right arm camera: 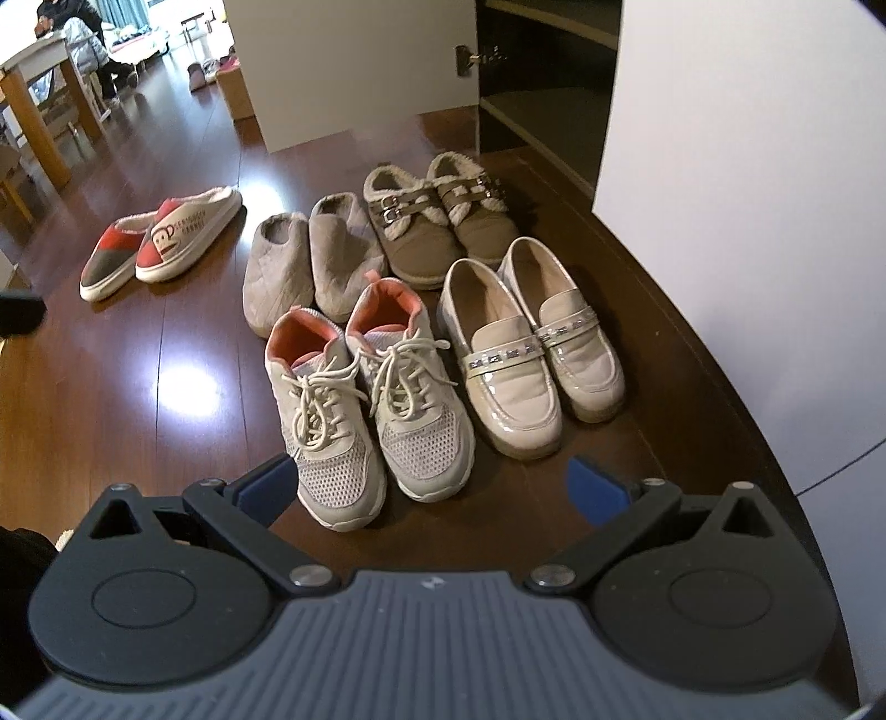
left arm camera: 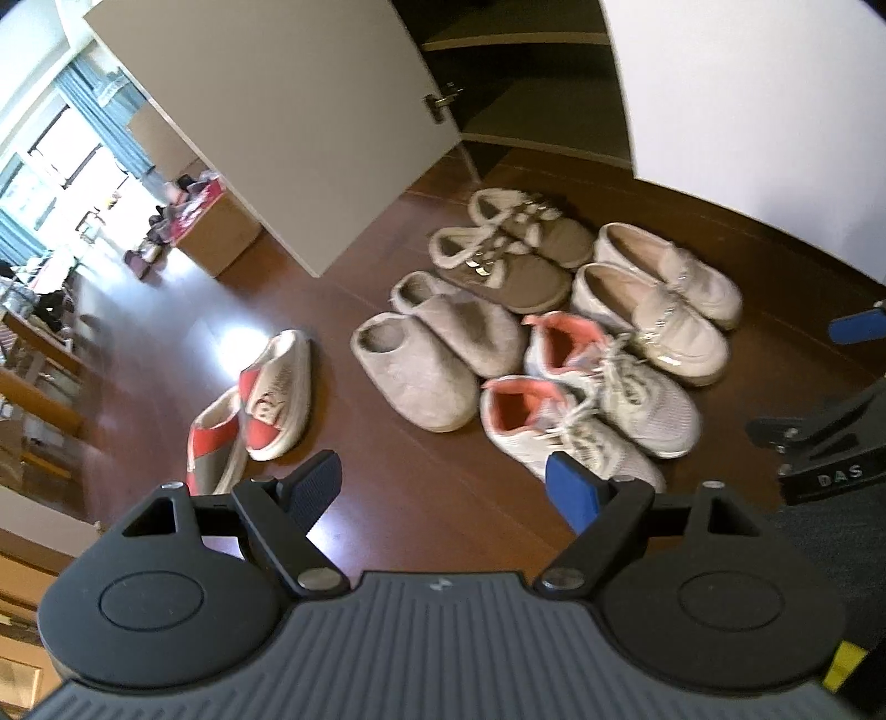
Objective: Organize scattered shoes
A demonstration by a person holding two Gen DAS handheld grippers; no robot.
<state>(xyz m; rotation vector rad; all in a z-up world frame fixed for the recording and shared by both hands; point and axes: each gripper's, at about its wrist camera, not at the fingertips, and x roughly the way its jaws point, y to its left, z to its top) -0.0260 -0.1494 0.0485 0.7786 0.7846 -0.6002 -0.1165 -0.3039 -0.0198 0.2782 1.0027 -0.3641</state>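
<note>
Several pairs stand side by side on the dark wood floor: white mesh sneakers point(right arm camera: 376, 410) with coral lining nearest, beige patent loafers point(right arm camera: 531, 354) to their right, grey fuzzy slippers point(right arm camera: 310, 266) and brown fur-lined buckle shoes point(right arm camera: 437, 221) behind. A red-and-white slipper pair point(right arm camera: 160, 243) lies apart at the left. My right gripper point(right arm camera: 432, 493) hovers open just short of the sneakers' toes, holding nothing. My left gripper point(left arm camera: 443, 487) is open and empty above bare floor, with the sneakers point(left arm camera: 587, 410) ahead to its right and the red slippers point(left arm camera: 255, 410) to its left. The right gripper point(left arm camera: 830, 426) shows at that view's right edge.
An open white cabinet door point(left arm camera: 288, 111) and dark shelves point(right arm camera: 548, 105) stand behind the shoes; a white wall point(right arm camera: 747, 194) bounds the right. A cardboard box point(left arm camera: 219, 232) with more shoes sits beyond the door. A wooden table point(right arm camera: 33, 94) and a seated person point(right arm camera: 83, 39) are far left.
</note>
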